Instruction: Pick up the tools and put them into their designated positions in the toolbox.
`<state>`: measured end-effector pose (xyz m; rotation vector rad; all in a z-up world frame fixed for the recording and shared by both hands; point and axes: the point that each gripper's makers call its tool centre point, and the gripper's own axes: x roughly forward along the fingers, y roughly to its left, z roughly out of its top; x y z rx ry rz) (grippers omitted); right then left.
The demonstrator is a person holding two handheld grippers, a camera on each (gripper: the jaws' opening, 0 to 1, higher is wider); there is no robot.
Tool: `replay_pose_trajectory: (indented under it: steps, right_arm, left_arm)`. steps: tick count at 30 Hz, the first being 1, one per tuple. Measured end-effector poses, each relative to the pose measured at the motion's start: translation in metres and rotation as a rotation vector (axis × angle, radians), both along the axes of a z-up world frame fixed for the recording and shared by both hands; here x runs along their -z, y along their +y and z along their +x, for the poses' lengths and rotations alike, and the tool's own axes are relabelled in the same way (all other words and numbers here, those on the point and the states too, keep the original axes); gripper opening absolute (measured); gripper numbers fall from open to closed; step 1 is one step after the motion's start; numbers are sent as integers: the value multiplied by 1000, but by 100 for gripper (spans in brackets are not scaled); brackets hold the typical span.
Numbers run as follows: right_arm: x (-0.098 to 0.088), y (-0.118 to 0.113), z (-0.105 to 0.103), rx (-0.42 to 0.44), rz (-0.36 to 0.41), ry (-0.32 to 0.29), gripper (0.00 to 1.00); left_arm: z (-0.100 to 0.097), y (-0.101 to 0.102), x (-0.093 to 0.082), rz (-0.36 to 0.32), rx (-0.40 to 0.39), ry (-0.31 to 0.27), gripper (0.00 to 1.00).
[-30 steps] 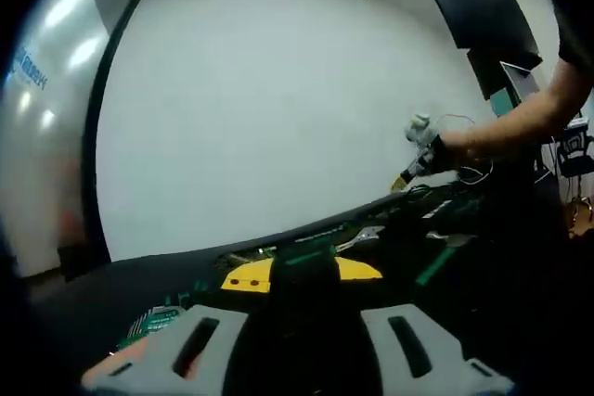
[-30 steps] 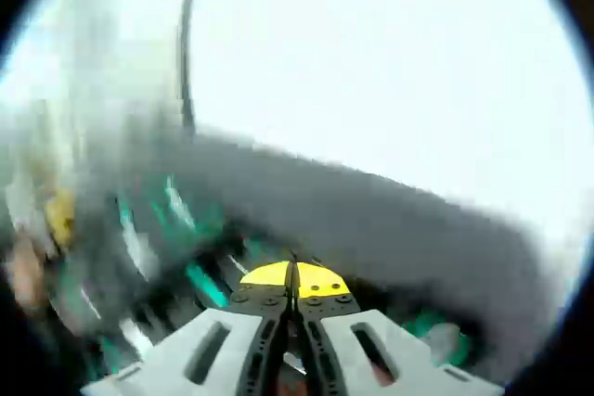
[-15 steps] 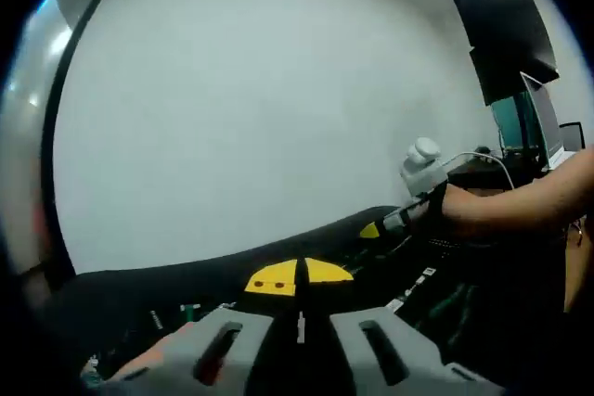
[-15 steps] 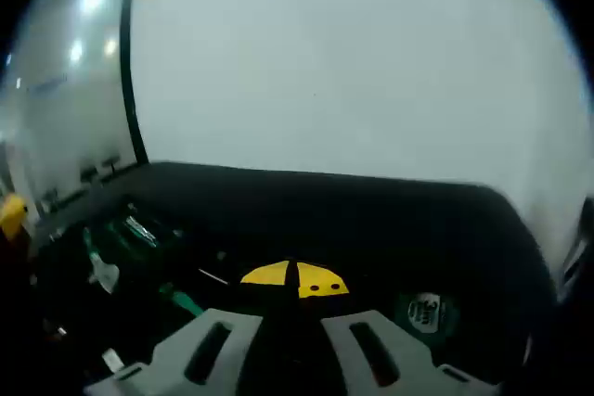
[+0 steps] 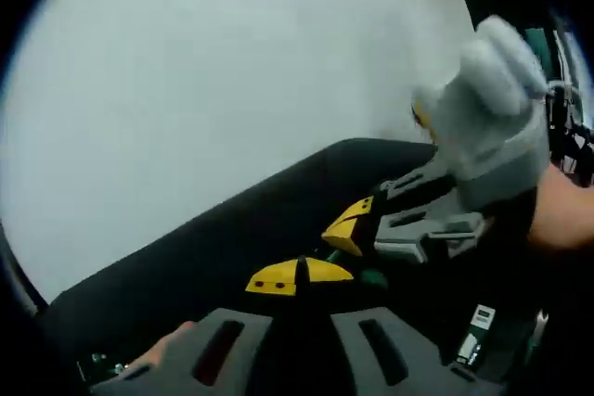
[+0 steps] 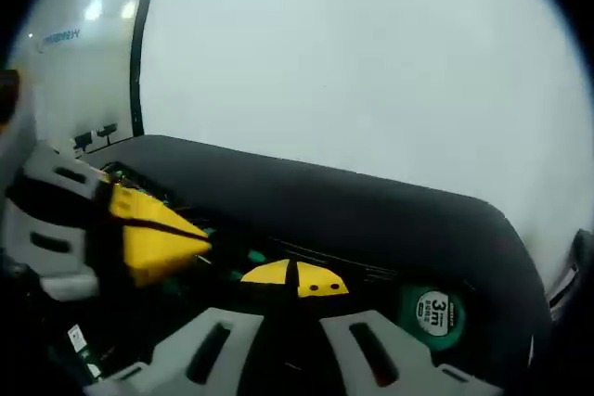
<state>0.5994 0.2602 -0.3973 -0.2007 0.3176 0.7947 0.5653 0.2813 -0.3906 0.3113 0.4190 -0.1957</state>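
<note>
Having closed in on each other over the last second: right gripper (image 5: 357, 226) now looming large just ahead and right of the left gripper (image 5: 299, 275), left gripper (image 6: 153, 234) crowding in from the left of the right gripper (image 6: 295, 277). Suggesting both converging on one spot of the black toolbox (image 6: 371, 220), likely a placement or handover. Both showing yellow tips pressed together, clenched; whether pinching anything, cannot tell. Sitting just right of the right gripper's tips: green tape measure (image 6: 429, 312), still in the tray.
</note>
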Motion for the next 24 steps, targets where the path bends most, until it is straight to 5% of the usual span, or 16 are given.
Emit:
replay_pose_trajectory:
  steps: [2,3,5,11,12,13,15,19,20,21,22,23,24]
  right_arm:
    - [-3,-6,-12,-7,-1,-31,0]
    - [-3,-5,-9,-15,4,-30,0]
    - [-2,-4,-8,-16,10,-20,0]
    - [-1,-8,-16,-39,-11,-50,0]
    - [11,-7,-15,-47,-49,12,0]
    - [3,-5,-14,-57,0,-12,0]
    - [2,-3,-8,-73,6,-9,0]
    - [2,-1,-8,-85,12,-22,0]
    - [1,-11,-14,-37,16,-31,0]
    - [-1,-13,-18,-32,6,-57,0]
    - [10,-10,-17,-43,-24,-1,0]
    - [6,-4,-4,-66,-54,-74,0]
    - [-9,0,-4,-113,-62,-211,0]
  left_arm:
    - [6,1,14,-42,-22,56,0]
    - [14,-1,6,-49,0,-14,0]
    - [4,-6,8,-82,-5,28,0]
    - [0,-7,8,17,73,-21,0]
    - [-4,-9,10,14,68,-9,0]
    - [-8,-3,17,-5,13,40,0]
    - [8,-16,15,22,56,9,0]
    - [-7,-16,12,44,64,1,0]
    - [-9,-16,12,33,63,-2,0]
    - [3,-12,24,-16,64,62,0]
    - [9,-10,23,-36,69,57,0]
    - [12,-11,17,-141,117,42,0]
    - [9,-9,4,-220,142,3,0]
